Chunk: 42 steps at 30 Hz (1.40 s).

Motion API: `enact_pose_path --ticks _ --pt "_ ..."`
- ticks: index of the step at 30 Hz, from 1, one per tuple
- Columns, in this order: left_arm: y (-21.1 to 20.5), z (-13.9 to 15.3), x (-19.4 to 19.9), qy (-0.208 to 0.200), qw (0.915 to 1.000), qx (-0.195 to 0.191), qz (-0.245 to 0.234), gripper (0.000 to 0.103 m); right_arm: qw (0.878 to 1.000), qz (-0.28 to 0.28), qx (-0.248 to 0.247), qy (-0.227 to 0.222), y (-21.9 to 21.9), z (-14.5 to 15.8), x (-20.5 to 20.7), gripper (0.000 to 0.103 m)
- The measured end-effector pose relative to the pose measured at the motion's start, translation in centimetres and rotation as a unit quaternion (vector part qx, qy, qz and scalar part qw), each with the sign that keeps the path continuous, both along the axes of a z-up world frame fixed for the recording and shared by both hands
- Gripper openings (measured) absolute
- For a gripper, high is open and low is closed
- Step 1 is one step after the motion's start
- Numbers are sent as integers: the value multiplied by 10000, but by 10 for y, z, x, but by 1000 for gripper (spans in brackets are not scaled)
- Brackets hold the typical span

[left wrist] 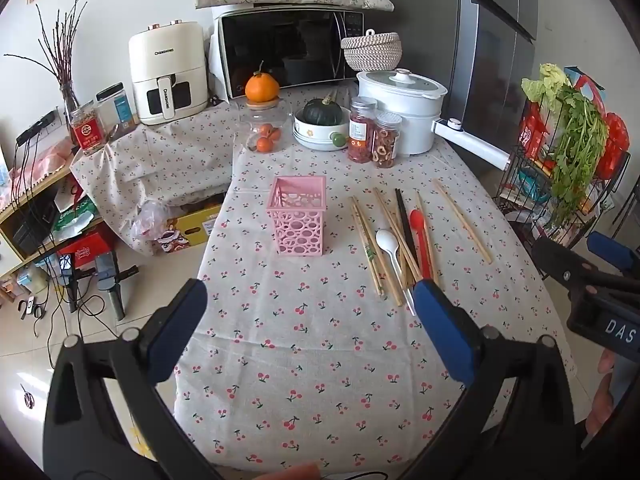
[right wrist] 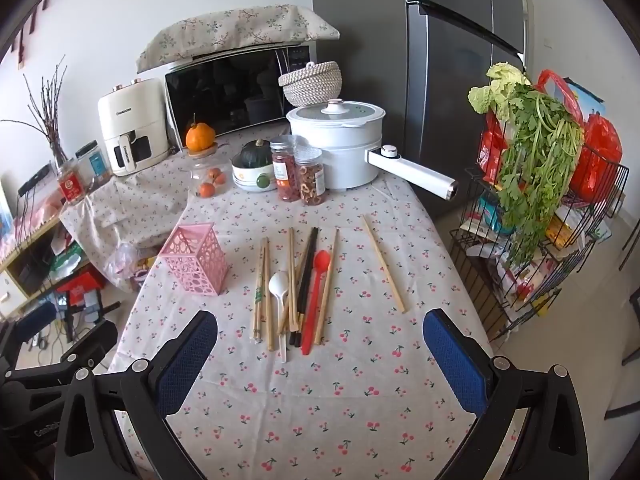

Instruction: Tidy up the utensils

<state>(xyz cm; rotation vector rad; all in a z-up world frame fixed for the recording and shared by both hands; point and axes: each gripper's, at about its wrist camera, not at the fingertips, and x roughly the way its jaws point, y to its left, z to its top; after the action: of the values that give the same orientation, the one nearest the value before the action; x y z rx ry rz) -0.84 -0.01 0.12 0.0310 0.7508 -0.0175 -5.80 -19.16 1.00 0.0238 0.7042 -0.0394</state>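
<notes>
Hovering wide open and empty, left gripper [left wrist: 310,322] and right gripper [right wrist: 320,354] are risking, seemingly, tipping the light pink holder [right wrist: 195,258] or scattering overlapped chopsticks [right wrist: 294,280].

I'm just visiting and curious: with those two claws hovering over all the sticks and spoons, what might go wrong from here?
The chopsticks, white spoon and red spoon lie overlapped, so a grab could lift or scatter several at once. The pink holder looks light and is empty; pushing utensils in could tip it. One chopstick lies apart near the table's right edge and might get knocked off.
</notes>
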Motion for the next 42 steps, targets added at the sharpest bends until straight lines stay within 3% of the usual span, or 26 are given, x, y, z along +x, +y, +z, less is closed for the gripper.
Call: enact_pose_path --ticks 42 --pt "-3 -5 -3 40 10000 -1 -26 102 10000 -8 -16 -17 0 1 -2 103"
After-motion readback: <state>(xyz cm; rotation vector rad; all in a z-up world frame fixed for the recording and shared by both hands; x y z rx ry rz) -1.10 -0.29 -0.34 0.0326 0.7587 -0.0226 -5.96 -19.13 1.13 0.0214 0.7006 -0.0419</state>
